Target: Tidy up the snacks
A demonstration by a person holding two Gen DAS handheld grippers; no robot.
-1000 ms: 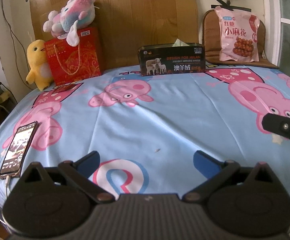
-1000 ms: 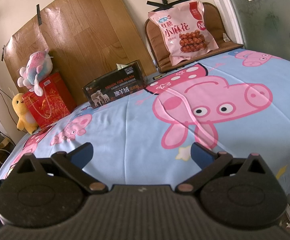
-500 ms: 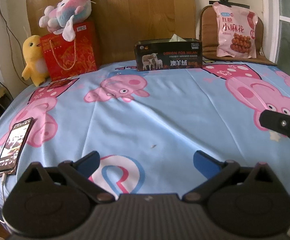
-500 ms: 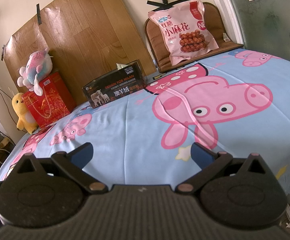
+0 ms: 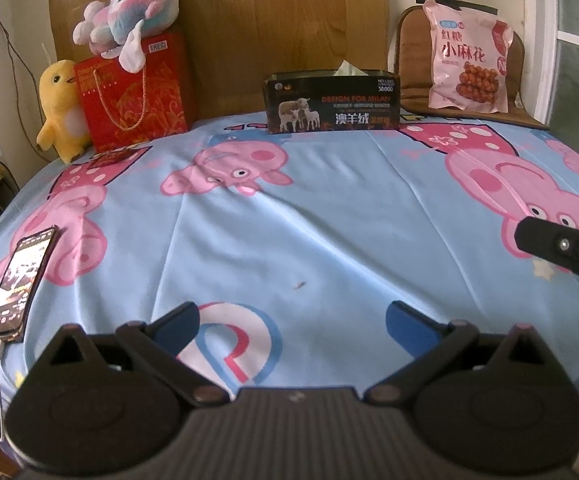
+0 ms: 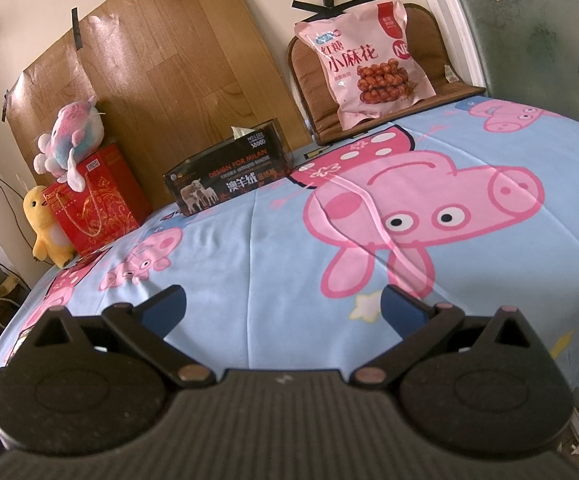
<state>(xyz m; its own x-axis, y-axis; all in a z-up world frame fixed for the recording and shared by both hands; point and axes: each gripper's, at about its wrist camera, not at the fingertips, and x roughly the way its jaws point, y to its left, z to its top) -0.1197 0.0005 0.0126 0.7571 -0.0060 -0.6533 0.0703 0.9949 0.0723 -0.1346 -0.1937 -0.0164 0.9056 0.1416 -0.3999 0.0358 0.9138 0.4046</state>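
Nearest the cameras, the left hand-held gripper [image 5: 291, 320] hangs low over the front edge of the blue cartoon-pig sheet [image 5: 329, 232], its blue-tipped jaws spread wide with nothing between them. The right hand-held gripper [image 6: 283, 306] is likewise wide apart and empty, hovering over the same sheet; whether this covers a bed or a bench cannot be told. A black phone with a lit screen [image 5: 19, 282] lies on the sheet at the left edge, a cable running from it. Farther back stands a dark rectangular tissue box printed with sheep [image 5: 331, 106], flanked on the left by a red gift bag [image 5: 135, 94] topped with a pastel plush toy [image 5: 127, 26].

Farthest off, the pink plastic snack bag with a picture of brown twisted pastries [image 6: 369, 60] leans upright against a brown seat cushion [image 6: 441, 84] by the wall, sealed and puffy. It looks untouched, so the organizing seems not yet begun: reach, grasp and placement all remain.
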